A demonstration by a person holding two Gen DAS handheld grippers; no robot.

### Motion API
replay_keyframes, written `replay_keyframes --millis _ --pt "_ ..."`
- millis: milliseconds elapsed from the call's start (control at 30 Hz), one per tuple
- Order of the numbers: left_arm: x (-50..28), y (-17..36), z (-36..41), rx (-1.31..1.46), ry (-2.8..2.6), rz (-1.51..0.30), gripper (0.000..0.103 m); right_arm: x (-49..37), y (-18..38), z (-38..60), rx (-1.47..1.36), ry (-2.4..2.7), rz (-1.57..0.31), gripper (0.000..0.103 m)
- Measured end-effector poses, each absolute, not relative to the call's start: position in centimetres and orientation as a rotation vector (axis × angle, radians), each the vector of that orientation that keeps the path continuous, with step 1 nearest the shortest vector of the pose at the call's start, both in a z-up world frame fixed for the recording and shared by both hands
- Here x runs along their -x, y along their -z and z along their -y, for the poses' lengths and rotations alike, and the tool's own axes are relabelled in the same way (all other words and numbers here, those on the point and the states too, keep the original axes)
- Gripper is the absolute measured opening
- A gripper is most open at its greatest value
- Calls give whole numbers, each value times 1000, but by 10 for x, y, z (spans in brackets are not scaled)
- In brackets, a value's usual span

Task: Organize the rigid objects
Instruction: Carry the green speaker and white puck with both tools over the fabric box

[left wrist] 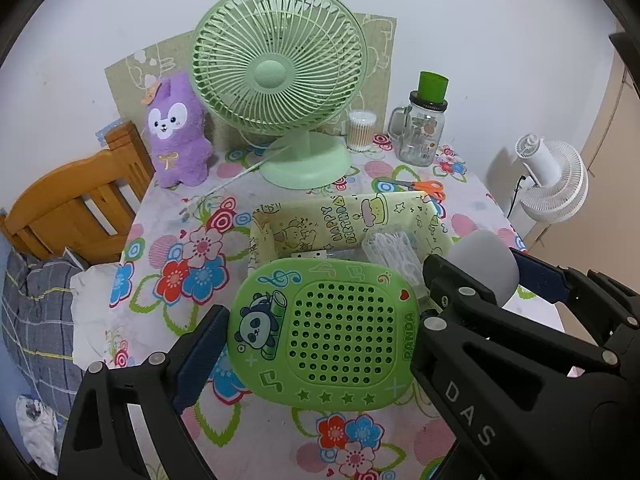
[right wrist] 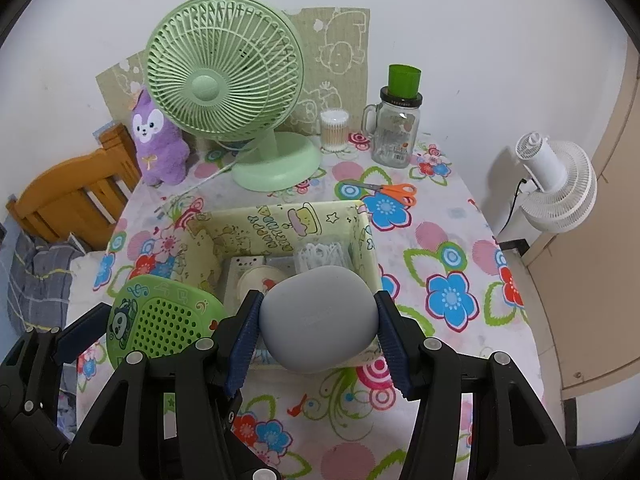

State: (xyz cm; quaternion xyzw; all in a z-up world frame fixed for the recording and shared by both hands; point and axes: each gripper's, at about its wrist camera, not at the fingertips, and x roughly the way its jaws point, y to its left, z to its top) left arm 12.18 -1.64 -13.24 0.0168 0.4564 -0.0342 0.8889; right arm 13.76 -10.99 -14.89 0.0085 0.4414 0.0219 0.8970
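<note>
Grippers both loaded over the box point(right wrist: 362, 240)! Left gripper point(left wrist: 320, 332) clamps the green panda case point(left wrist: 324, 332) just at the box's near-left corner, jaws pressed on both its edges. Right gripper point(right wrist: 318, 320) squeezes a grey pebble-shaped case point(right wrist: 320, 316) above the box's near side. Swabs and small items lie inside the box; scissors point(right wrist: 394, 192) just behind it.

The left gripper point(left wrist: 320, 340) clamps a flat, rounded green plastic panda case point(left wrist: 324, 336) with a perforated face between its blue-padded fingers point(left wrist: 200, 356). Just beyond its tips sits an open yellow fabric storage box point(left wrist: 344, 220) (cartoon birthday print inside). To its right, the right gripper point(left wrist: 504, 280) grips a smooth grey egg-shaped object point(left wrist: 486, 258). Further ahead stands a pale green plastic desk fan point(left wrist: 280, 80).
</note>
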Motion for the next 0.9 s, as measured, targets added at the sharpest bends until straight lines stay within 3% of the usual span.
replay_keyframes --millis 900 --pt "-163 179 28 -48 66 -1054 95 -182 199 122 -37 -42 -1021 62"
